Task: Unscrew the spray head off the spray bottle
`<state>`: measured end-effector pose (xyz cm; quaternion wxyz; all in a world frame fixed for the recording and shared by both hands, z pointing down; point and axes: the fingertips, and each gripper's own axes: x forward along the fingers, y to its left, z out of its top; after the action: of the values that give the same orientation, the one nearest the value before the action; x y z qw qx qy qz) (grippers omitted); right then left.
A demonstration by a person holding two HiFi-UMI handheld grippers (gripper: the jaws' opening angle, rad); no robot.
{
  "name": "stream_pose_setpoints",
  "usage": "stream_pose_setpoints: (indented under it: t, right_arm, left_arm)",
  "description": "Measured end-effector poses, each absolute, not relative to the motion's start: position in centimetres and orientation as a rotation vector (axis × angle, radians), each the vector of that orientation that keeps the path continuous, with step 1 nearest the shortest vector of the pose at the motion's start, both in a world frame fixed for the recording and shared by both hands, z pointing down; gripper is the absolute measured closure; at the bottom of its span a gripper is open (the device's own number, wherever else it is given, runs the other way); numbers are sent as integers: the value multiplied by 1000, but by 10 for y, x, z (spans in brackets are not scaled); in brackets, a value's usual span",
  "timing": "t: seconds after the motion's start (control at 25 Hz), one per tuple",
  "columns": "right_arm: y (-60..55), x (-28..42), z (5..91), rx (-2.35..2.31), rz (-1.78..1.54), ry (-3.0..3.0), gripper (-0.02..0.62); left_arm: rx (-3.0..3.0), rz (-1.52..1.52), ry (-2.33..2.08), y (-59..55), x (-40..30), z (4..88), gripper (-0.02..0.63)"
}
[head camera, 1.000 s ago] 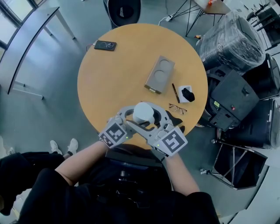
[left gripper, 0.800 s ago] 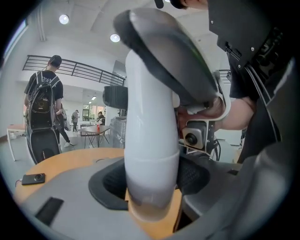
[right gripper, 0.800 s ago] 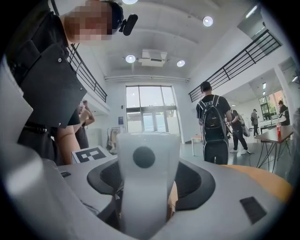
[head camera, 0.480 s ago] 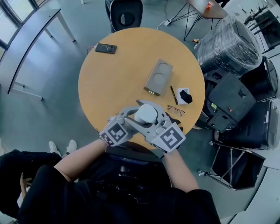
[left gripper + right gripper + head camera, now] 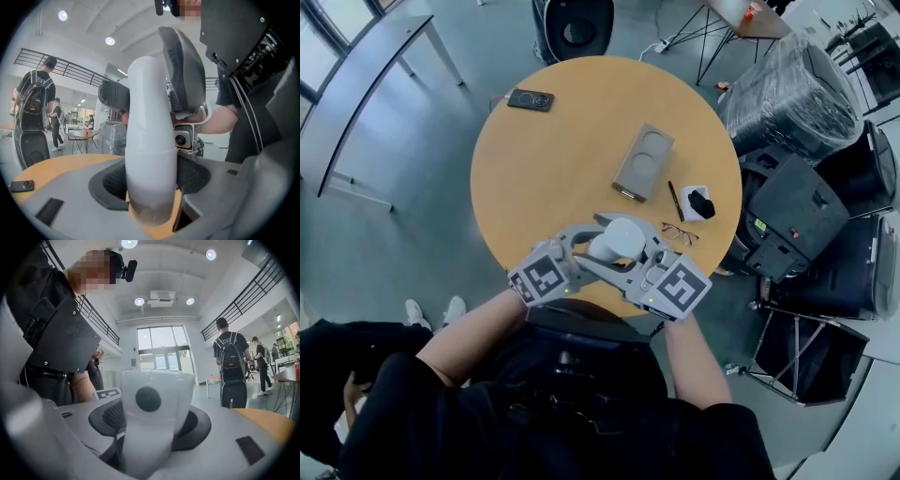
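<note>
Over the near edge of the table [image 5: 534, 178], the left gripper [image 5: 151, 177] pinches the spray bottle [image 5: 147, 131] tight. The right gripper [image 5: 152, 422] has just been closing and now squeezes the spray head [image 5: 157, 397]. I think twisting comes next: keep the bottle still and turn the head. Glasses [image 5: 679, 232] lie close by on the table. Farther across it there is more room.

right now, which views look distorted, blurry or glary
head view: sharp, wide-angle bends the round tan wooden table; left gripper view: fisheye, dark corners, white plastic spray bottle blurred; right gripper view: ceiling lights flare, white spray head soft
</note>
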<state>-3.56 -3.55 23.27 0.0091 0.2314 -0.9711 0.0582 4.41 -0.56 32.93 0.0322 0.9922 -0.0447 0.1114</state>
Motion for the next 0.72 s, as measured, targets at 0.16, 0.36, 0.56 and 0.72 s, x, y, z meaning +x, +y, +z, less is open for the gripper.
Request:
stream_pose_setpoints:
  t: [0.16, 0.36, 0.56, 0.72]
  right_arm:
    - [-25, -38, 230, 599, 189, -3037, 307]
    - [-8, -45, 223, 404, 209, -3063, 301]
    - [-7, -45, 221, 360, 175, -3079, 295]
    - [-24, -43, 224, 525, 150, -3030, 210]
  left_arm:
    - [3051, 328, -9, 3, 46, 325, 305]
    - [3022, 296, 237, 17, 43, 319, 305]
    - [3024, 302, 304, 15, 40, 316, 305]
    - [3044, 300, 151, 3, 39, 318, 302]
